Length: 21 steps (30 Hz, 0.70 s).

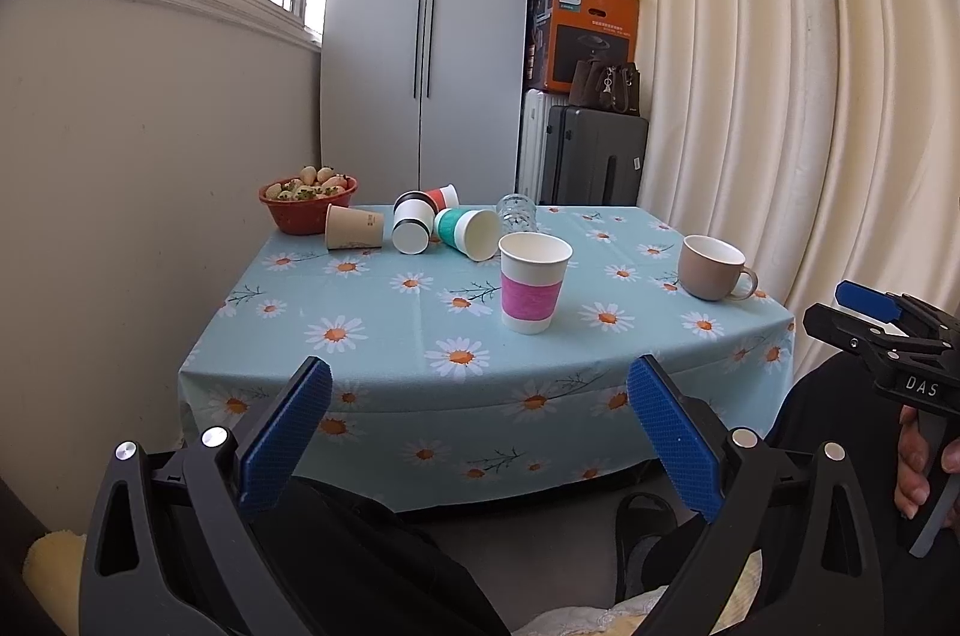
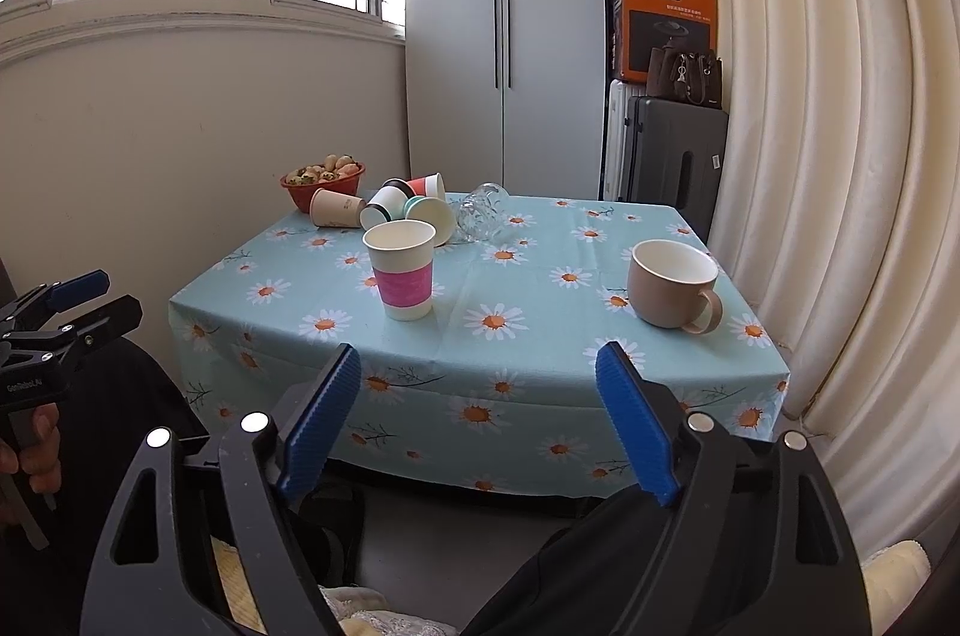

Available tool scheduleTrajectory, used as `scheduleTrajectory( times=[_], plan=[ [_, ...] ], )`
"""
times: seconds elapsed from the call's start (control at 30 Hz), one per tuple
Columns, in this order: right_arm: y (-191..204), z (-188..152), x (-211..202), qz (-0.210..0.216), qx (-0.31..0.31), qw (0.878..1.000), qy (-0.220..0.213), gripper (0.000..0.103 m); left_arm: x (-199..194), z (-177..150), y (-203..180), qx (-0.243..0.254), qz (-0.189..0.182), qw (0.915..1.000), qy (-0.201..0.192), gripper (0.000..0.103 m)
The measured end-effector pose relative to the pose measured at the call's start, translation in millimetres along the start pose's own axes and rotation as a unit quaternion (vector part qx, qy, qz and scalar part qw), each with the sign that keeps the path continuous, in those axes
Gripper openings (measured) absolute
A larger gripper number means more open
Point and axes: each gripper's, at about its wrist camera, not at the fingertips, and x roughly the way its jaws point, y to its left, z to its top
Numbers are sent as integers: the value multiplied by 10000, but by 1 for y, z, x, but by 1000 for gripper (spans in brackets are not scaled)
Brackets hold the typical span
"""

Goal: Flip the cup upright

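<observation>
A white paper cup with a pink sleeve (image 1: 533,282) (image 2: 402,278) stands upright near the table's front. A tan mug (image 1: 714,275) (image 2: 675,286) stands upright at the right. Several paper cups lie on their sides at the back: a beige one (image 1: 354,227) (image 2: 336,209), a black-and-white one (image 1: 413,223) (image 2: 381,207), a teal one (image 1: 468,232) (image 2: 429,215) and a red one (image 1: 444,197) (image 2: 426,185). A clear glass (image 1: 517,213) (image 2: 483,210) lies there too. My left gripper (image 1: 480,426) and right gripper (image 2: 480,408) are open and empty, held back before the table's front edge.
A red basket of fruit (image 1: 308,204) (image 2: 324,183) sits at the back left corner. The table with a daisy cloth (image 1: 420,336) (image 2: 540,336) stands against the left wall. Curtains hang at the right; suitcases (image 1: 594,156) and a wardrobe stand behind.
</observation>
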Motion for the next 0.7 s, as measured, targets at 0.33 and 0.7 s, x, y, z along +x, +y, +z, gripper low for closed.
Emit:
scheduleTrajectory(
  times=[0.33,0.7],
  plan=[
    [-1,0,0,-1,21,10000,-4,83,-1,0,2,14,29,10000,6,96],
    [-1,0,0,-12,23,10000,-1,83,0,1,3,0,20,10000,25,96]
  ],
)
